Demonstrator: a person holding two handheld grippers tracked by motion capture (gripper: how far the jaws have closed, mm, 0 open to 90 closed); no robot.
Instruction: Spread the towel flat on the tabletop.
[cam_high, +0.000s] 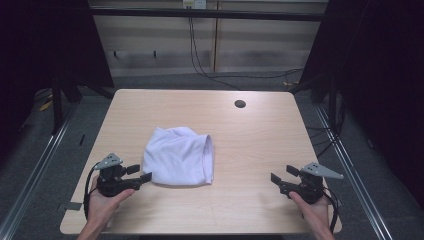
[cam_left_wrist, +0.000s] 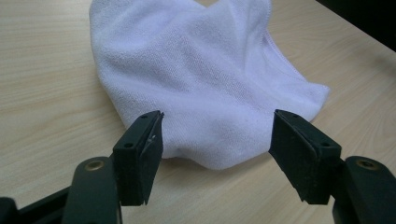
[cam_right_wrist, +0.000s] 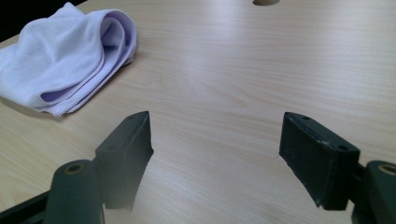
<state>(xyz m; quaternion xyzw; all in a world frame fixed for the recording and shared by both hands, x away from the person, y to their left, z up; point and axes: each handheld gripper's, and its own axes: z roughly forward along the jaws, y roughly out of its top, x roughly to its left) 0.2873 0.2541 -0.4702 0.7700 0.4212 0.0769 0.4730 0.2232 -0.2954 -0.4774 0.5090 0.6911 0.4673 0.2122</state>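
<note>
Fingers (cam_left_wrist: 140, 154) of both grippers are held apart, empty; the cloth (cam_high: 179, 156) on the worktop (cam_high: 260, 145) is approached, likely to be pinched next.

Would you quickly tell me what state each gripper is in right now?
Left gripper: open, holding nothing, jaws right at the near edge of the towel.
Right gripper: open, holding nothing, over bare table.
</note>
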